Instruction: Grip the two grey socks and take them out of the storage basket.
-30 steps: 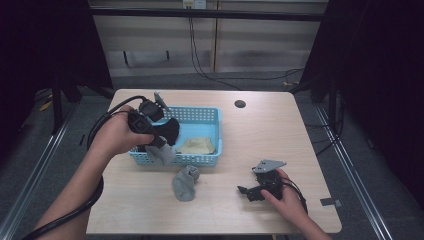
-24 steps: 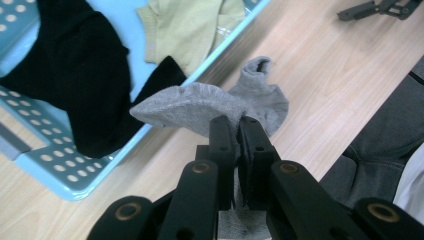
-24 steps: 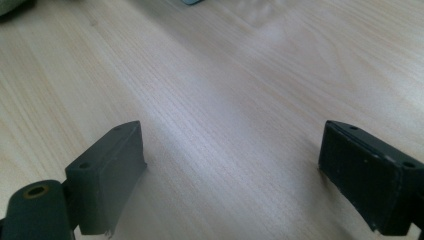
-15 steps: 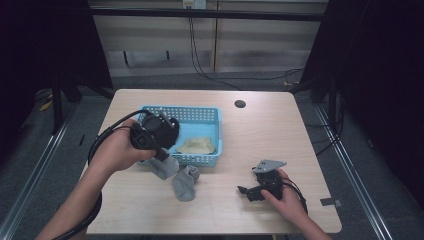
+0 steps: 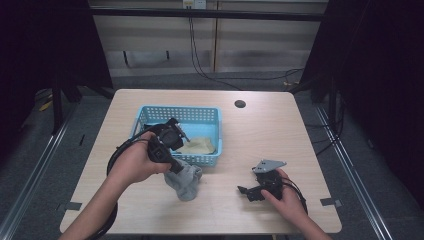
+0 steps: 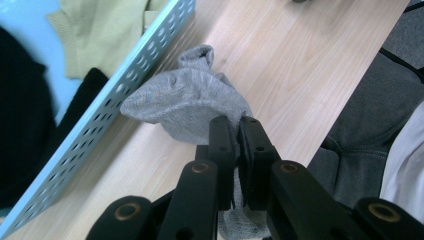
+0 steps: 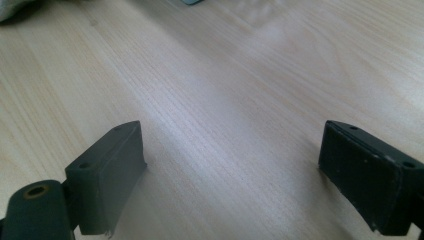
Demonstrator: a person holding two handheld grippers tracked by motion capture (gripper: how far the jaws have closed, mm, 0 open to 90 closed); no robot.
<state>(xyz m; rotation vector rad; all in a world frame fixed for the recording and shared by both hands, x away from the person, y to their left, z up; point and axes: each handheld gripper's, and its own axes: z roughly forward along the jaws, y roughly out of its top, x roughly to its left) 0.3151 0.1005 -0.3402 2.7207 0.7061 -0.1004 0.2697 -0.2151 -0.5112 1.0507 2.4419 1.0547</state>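
Note:
A grey sock [image 5: 186,181] lies bunched on the table just in front of the blue basket [image 5: 150,117]. My left gripper [image 5: 176,169] points down at it, and in the left gripper view the left gripper [image 6: 237,126] is shut on a fold of the grey sock [image 6: 190,97] beside the basket wall [image 6: 115,102]. A yellow cloth [image 5: 201,146] lies in the basket. My right gripper [image 5: 248,192] rests on the table at the front right. In its own view the right gripper [image 7: 232,145] stands wide open over bare wood.
A dark cloth [image 6: 25,125] lies in the basket beside the yellow cloth [image 6: 102,30]. A round black hole [image 5: 240,104] sits in the tabletop [image 5: 280,135] at the back. The table's front edge and the person's lap [image 6: 360,125] are close to the sock.
My left gripper has come down and to the right from over the basket's front wall, with the grey sock in it; the sock now heaps on the table. The right gripper has stayed still.

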